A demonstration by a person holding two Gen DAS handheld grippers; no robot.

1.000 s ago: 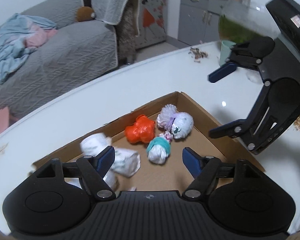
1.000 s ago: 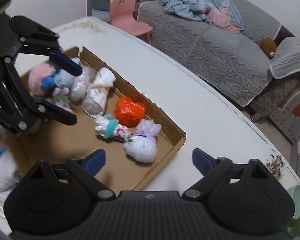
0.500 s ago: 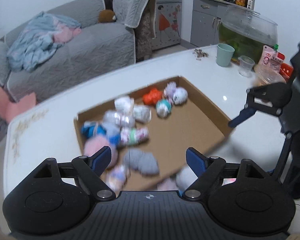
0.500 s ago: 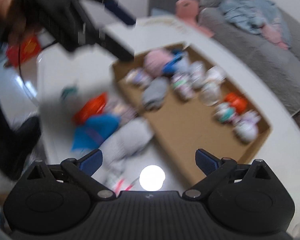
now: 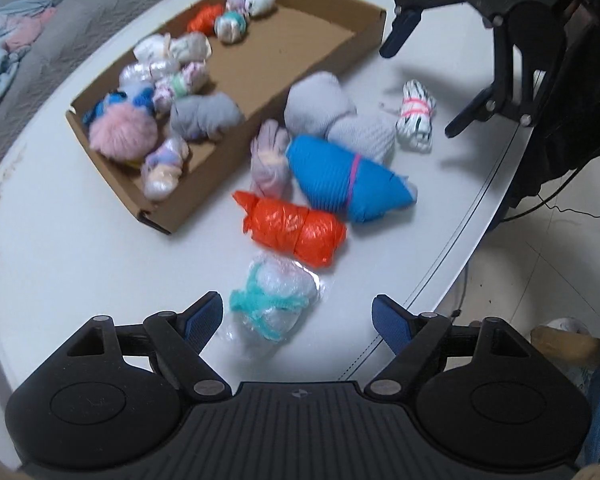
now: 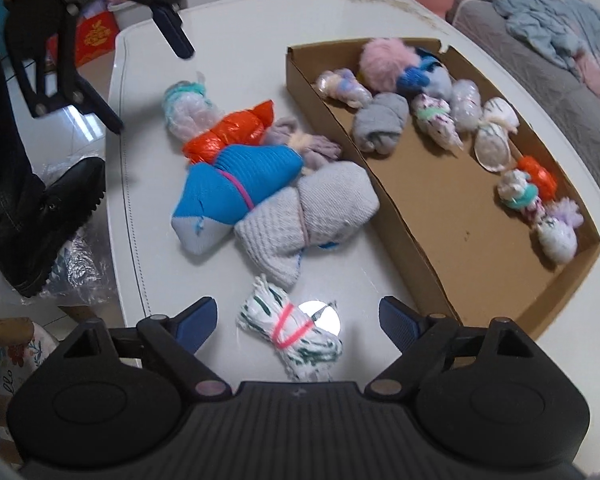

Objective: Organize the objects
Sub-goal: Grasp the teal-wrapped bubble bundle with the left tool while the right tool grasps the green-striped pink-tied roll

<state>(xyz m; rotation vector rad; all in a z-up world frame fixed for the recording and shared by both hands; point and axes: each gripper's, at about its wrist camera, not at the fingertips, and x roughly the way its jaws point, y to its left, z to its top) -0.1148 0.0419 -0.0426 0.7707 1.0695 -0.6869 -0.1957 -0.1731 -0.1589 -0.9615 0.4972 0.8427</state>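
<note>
Six bundles lie on the bench [image 5: 80, 264] beside the cardboard tray [image 5: 300, 64]; about eleven inside, blurred. Left hand-held gripper [image 5: 298, 318] gapes over the teal-tied bundle [image 5: 276, 300]; right hand-held gripper [image 6: 296, 318], jaws just narrowing yet open, straddles the pink-banded bundle [image 6: 292, 334].

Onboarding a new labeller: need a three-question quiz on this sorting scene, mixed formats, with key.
1. True or false: the blue ribbed sock roll with a pink band lies inside the shallow brown cardboard tray.
2. Which bundle lies between the right claw fingers? A) orange plastic bag roll B) white-and-green bundle tied with pink band C) fluffy pink pompom
3. Fill in: the clear bubble-wrap bundle with teal tie lies nearest the ___ claw.

Key: 1 false; 2 B; 3 left.
</note>
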